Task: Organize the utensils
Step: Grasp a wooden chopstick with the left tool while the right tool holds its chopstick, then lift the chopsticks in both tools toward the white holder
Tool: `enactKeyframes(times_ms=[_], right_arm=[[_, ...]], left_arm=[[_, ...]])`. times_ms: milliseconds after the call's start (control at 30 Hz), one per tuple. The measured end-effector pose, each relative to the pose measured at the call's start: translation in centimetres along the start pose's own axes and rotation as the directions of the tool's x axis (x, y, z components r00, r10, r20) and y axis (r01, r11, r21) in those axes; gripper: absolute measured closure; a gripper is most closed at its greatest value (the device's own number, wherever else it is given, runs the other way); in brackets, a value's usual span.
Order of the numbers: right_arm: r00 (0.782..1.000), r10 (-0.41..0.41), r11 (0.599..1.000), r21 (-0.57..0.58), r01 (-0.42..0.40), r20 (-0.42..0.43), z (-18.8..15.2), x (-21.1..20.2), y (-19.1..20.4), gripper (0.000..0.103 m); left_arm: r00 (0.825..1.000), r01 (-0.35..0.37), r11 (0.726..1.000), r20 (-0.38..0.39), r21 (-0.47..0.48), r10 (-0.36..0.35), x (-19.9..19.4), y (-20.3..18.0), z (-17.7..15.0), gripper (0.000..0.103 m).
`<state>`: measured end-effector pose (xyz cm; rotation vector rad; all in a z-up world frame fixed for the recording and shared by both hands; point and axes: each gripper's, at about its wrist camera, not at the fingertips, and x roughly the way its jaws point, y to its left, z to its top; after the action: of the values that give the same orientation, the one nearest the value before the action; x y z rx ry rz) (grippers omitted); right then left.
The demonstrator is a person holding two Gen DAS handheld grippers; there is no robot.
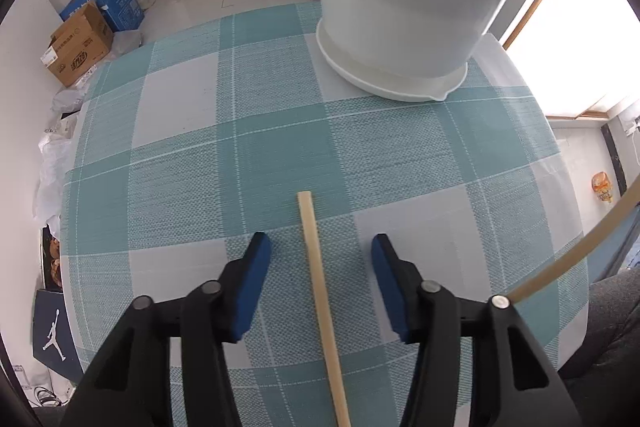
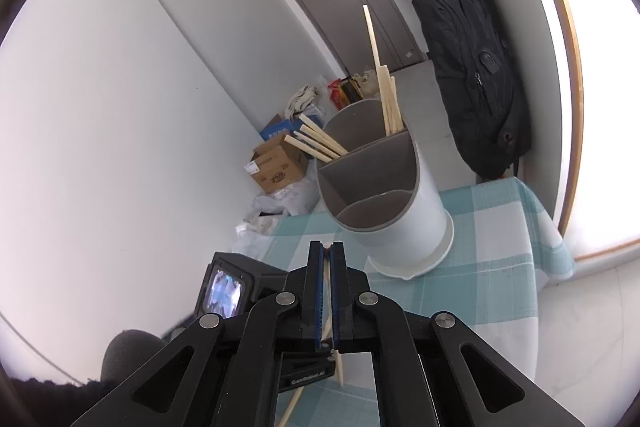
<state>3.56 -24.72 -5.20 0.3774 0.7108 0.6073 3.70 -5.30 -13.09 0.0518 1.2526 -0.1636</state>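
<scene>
Chopsticks are the things being sorted here, on a table under a teal-and-white checked tablecloth [image 1: 280, 131]. In the left wrist view, the left gripper [image 1: 321, 245] points steeply down at the cloth with its jaws partly open, and 1 pale wooden chopstick [image 1: 318, 291] lies flat on the cloth between the blue pads [image 1: 256, 283]. Neither pad touches it; there is a clear gap on each side. A second pale stick [image 1: 576, 251] curves in from the right edge of that view, above the table.

The white utensil holder [image 1: 404, 7] stands on its drip tray at the far side of the table, well apart from the left gripper. The right wrist view shows its grey interior split into compartments: several chopsticks [image 2: 386, 99] stand upright or lean in the far compartments, while the nearest compartment shows nothing inside.

The right gripper [image 2: 329, 247] is raised above the table and aimed toward the holder [image 2: 404, 195]. Its jaws are closed tight on a thin chopstick [image 2: 329, 303], which runs between the pads and sticks out below them.

Cardboard boxes [image 1: 80, 43] sit on the floor beyond the table, and a black backpack [image 2: 468, 67] hangs by the window wall.
</scene>
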Motion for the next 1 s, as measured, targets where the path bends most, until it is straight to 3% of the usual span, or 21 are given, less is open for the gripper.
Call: enactKeyframes(times_ms=[267, 300, 333, 367, 700, 800, 1000], right_arm=[[1.0, -0.008, 1.0, 0.024, 0.008, -0.002, -0.1, -0.5, -0.6, 0.101], [1.0, -0.009, 1.0, 0.028, 0.01, -0.003, -0.2, -0.5, -0.6, 0.101], [1.0, -0.008, 0.999, 0.036, 0.008, -0.005, -0.3, -0.5, -0.8, 0.103], [1.0, -0.009, 0.999, 0.045, 0.009, -0.012, -0.3, -0.5, -1.0, 0.103], [0.988, -0.072, 0.985, 0.149, 0.093, -0.138, -2.1, 1.3, -3.8, 0.103], [0.973, -0.12, 0.964, 0.21, 0.161, -0.195, -2.6, 2.0, -5.8, 0.103], [0.924, -0.241, 0.893, 0.304, 0.331, -0.298, -2.6, 3.1, -10.7, 0.1]], left_arm=[[1.0, 0.005, 1.0, 0.01, 0.001, -0.005, 0.1, -0.2, 0.3, 0.067], [1.0, 0.011, 1.0, 0.018, 0.004, -0.011, 0.1, -0.2, 0.3, 0.078], [1.0, 0.014, 1.0, 0.024, 0.007, -0.014, 0.0, -0.3, 0.4, 0.096], [0.999, 0.024, 1.0, 0.023, 0.007, -0.024, -0.1, -0.3, 0.4, 0.1], [0.995, 0.094, 0.994, 0.034, -0.05, -0.092, -0.2, 1.4, 0.2, 0.101], [0.99, 0.133, 0.988, 0.065, -0.079, -0.128, -0.5, 2.4, 0.4, 0.101], [0.975, 0.199, 0.967, 0.131, -0.158, -0.179, -1.2, 4.9, 1.1, 0.101]])
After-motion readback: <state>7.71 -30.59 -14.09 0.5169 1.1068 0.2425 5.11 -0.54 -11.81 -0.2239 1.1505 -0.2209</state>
